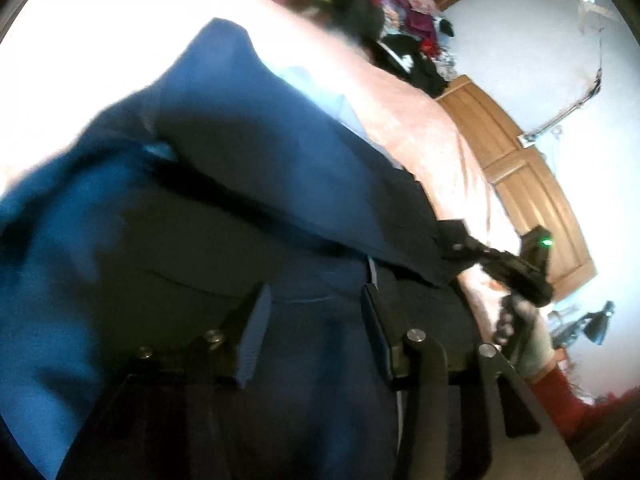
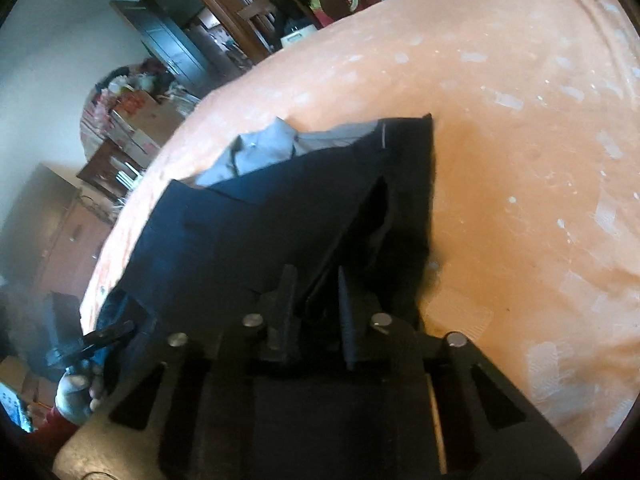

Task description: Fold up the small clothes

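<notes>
The right tool (image 2: pixel 318 300) is pinching the dark navy garment (image 2: pixel 248 236), lifting its edge above the peach bedsheet (image 2: pixel 520 160); grey lining (image 2: pixel 264 152) is showing.

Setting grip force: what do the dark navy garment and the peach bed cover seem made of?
Dark navy garment: apparently thin woven cloth, matte, holding sharp creases, with pale grey lining showing. Peach bed cover: seemingly soft matte fabric, faintly printed with pale flecks.

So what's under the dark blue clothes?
The peach bedspread lies under the dark blue garment. Pale grey lining pokes out at its far edge. Anything else beneath is covered by the cloth.
</notes>
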`<move>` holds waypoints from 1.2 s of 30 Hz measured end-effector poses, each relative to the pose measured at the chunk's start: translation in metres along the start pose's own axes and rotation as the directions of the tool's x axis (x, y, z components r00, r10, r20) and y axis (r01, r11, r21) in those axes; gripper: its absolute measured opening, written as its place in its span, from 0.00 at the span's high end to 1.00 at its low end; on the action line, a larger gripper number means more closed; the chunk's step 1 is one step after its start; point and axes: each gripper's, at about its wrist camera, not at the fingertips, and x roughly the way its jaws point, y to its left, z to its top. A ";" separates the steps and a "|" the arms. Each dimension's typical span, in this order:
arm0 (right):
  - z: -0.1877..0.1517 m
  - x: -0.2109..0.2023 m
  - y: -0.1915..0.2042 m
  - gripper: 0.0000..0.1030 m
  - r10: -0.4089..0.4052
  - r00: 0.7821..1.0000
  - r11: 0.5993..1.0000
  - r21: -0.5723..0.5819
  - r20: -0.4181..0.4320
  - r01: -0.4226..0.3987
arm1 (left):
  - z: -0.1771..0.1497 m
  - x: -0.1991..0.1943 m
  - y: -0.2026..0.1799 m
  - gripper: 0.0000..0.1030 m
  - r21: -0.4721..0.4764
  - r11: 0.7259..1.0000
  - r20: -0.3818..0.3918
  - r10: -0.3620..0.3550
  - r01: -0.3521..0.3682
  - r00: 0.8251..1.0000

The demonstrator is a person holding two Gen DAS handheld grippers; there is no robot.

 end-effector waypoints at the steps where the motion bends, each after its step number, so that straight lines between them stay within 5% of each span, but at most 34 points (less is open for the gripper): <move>1: 0.002 -0.004 -0.002 0.92 0.038 0.999 0.999 0.026 0.012 -0.038 | 0.005 -0.001 0.004 0.52 -0.014 1.000 0.005 0.007 -0.007 1.000; 6: 0.019 -0.024 0.006 1.00 0.226 0.969 0.963 0.129 0.100 -0.238 | 0.020 0.001 0.032 0.51 -0.127 0.991 0.026 -0.041 0.045 0.999; 12: 0.074 -0.054 0.070 1.00 0.442 0.875 0.887 0.051 0.197 -0.459 | 0.005 0.015 -0.019 0.50 0.103 0.994 -0.071 -0.035 0.042 0.997; 15: 0.103 -0.055 0.113 0.98 0.479 0.873 0.878 -0.081 0.095 -0.472 | -0.011 0.026 -0.041 0.49 0.192 0.980 -0.123 -0.029 0.052 0.992; 16: 0.106 -0.052 0.116 0.85 0.462 0.884 0.885 -0.089 0.066 -0.456 | -0.015 0.029 -0.040 0.49 0.191 0.981 -0.124 -0.014 0.038 0.992; 17: 0.107 -0.048 0.115 0.56 0.400 0.916 0.914 -0.092 0.040 -0.395 | -0.017 0.031 -0.037 0.49 0.181 0.983 -0.122 -0.010 0.032 0.992; 19: 0.100 -0.035 0.103 0.32 0.302 0.953 0.948 -0.089 -0.038 -0.304 | -0.020 0.027 -0.028 0.49 0.153 0.986 -0.099 -0.043 0.058 0.994; 21: 0.082 -0.026 0.076 0.32 0.222 0.971 0.974 -0.033 -0.086 -0.225 | -0.020 0.027 -0.021 0.49 0.136 0.987 -0.089 -0.074 0.085 0.993; 23: 0.055 -0.012 0.037 0.32 0.237 0.960 0.969 0.110 -0.150 -0.222 | -0.023 0.030 -0.015 0.49 0.127 0.986 -0.083 -0.096 0.106 0.992; 25: 0.020 -0.006 -0.011 0.32 0.278 0.951 0.918 0.330 -0.135 -0.221 | -0.021 0.030 -0.012 0.49 0.118 0.987 -0.084 -0.104 0.114 0.991; 30: -0.025 0.000 -0.077 0.32 0.332 0.938 0.782 0.586 -0.104 -0.212 | -0.021 0.032 -0.017 0.49 0.121 0.986 -0.081 -0.107 0.117 0.991; 33: -0.021 0.005 -0.087 0.32 0.412 0.906 0.732 0.628 -0.097 -0.266 | -0.021 0.032 -0.018 0.49 0.120 0.986 -0.081 -0.110 0.120 0.991; 36: -0.005 0.022 -0.083 0.35 0.469 0.872 0.737 0.606 -0.142 -0.298 | -0.023 0.030 -0.015 0.49 0.125 0.985 -0.080 -0.106 0.116 0.991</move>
